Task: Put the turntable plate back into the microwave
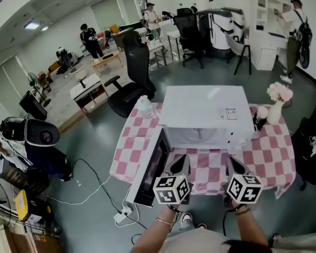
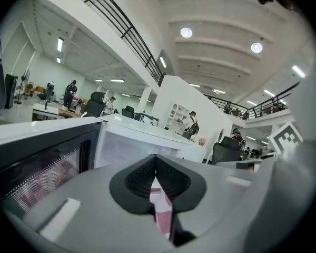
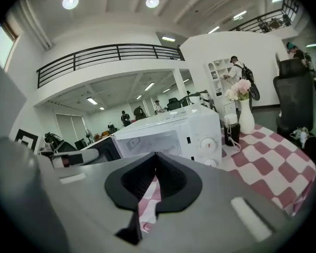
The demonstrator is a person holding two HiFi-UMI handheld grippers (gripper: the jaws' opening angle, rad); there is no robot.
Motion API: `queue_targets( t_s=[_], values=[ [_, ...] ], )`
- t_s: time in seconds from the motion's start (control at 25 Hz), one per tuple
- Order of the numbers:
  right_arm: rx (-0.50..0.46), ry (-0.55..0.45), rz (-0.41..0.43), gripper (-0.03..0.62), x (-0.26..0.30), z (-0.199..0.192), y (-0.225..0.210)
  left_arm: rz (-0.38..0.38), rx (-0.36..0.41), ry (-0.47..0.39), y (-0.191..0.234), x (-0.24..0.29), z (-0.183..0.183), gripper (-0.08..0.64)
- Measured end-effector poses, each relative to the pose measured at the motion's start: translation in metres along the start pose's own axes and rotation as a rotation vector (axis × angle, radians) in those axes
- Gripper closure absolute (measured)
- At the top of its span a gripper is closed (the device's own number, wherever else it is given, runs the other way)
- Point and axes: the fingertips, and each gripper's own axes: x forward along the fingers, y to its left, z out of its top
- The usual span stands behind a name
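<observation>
Head view: microwave (image 1: 205, 107) open on checked cloth (image 1: 268, 152)

We log door (image 1: 150, 167) swung left; left gripper (image 1: 178, 165) jaws pressed together, empty; top label (image 1: 227, 113) unreadable; right gripper (image 1: 237, 166) likewise closed, empty. We cannot make out the turntable plate inside.

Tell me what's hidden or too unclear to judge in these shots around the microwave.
Where the turntable plate is: head view, the microwave roof hides the cavity floor; right gripper view, cavity washed out.
Markings on the dial: too small, right gripper view.
Print on the label: too small, head view.
</observation>
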Motion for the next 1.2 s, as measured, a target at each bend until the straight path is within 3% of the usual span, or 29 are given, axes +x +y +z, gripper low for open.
queue_targets(
  t_s=[0.44,1.2],
  values=[
    [-0.041,-0.033,-0.052,0.583,-0.019,0.002,-0.008,0.023,0.039,-0.018,0.003,-0.003,0.012,0.560],
    [-0.047,-0.037,-0.053,0.583,-0.003,0.005,0.000,0.046,0.022,0.006,0.020,0.001,0.005,0.560]
  ],
)
